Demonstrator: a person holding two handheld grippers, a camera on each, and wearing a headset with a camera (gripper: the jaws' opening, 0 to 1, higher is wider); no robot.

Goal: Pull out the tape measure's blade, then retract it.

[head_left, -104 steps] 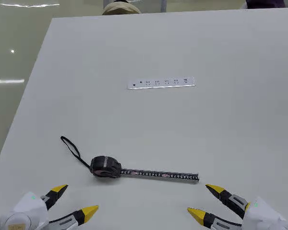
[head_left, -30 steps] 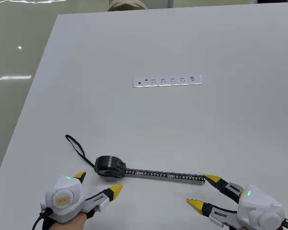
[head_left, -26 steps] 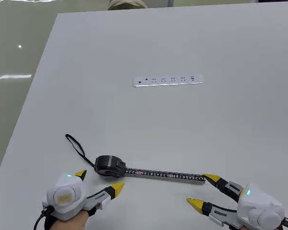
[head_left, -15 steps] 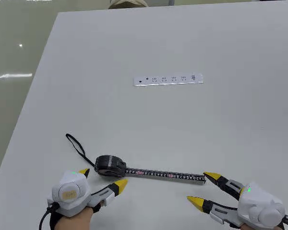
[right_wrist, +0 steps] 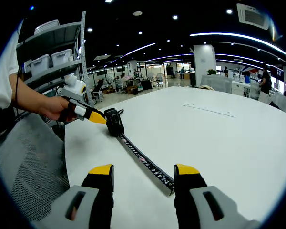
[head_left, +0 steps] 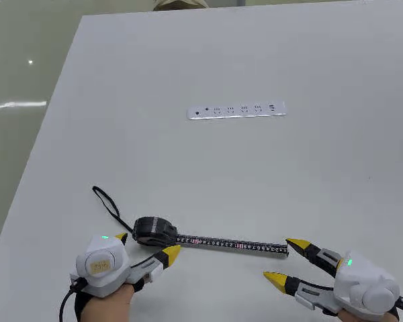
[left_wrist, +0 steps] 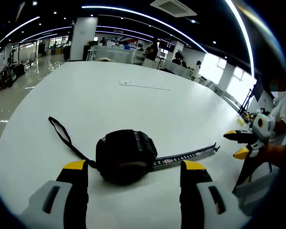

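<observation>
White workbench [head_left: 336, 60] in open office — power strip [head_left: 236, 111], tape measure [head_left: 154, 231], blade [head_left: 232, 245] out.

white table [head_left: 255, 54] on a glossy floor [head_left: 20, 80], ceiling light strips [left_wrist: 100, 7] overhead, shelves [right_wrist: 52, 43] holding bins [right_wrist: 62, 57].

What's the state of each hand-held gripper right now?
Left hand-held gripper: open, holding nothing, tape measure case just ahead.
Right hand-held gripper: open, holding nothing, blade end near its jaws.
</observation>
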